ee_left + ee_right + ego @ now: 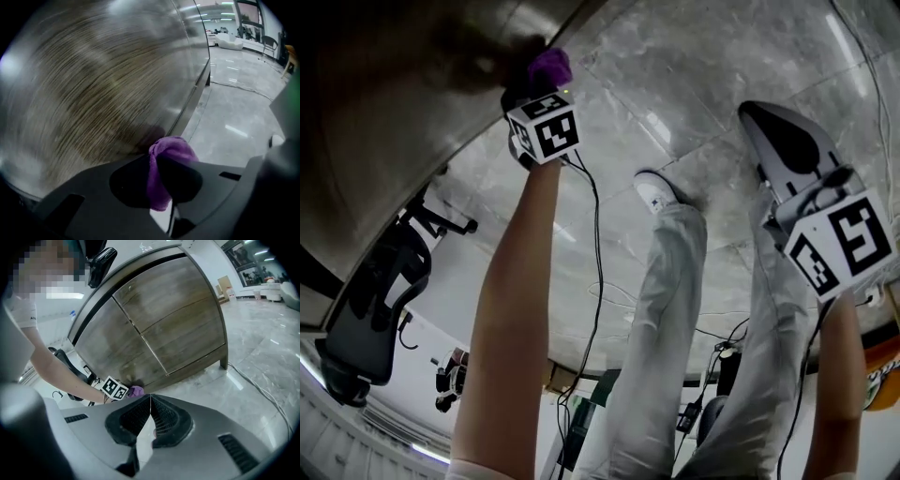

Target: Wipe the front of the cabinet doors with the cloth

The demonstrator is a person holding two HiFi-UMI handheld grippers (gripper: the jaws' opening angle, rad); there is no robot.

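A purple cloth (165,164) is pinched in my left gripper (157,180), whose jaws are shut on it. The cloth (548,66) presses against the wood-grain cabinet door (93,79), low down near its bottom edge. In the right gripper view the cabinet (173,329) shows two doors, with the cloth (136,390) and the left gripper's marker cube (115,388) at the lower part of the left door. My right gripper (149,420) hangs away from the cabinet over the floor, jaws shut with nothing between them; it shows at the right in the head view (787,141).
A grey marble floor (675,84) spreads below. The person's legs and a white shoe (656,190) stand between the grippers. A black cable (262,394) trails on the floor by the cabinet leg (224,363). An office chair (370,300) stands at the left.
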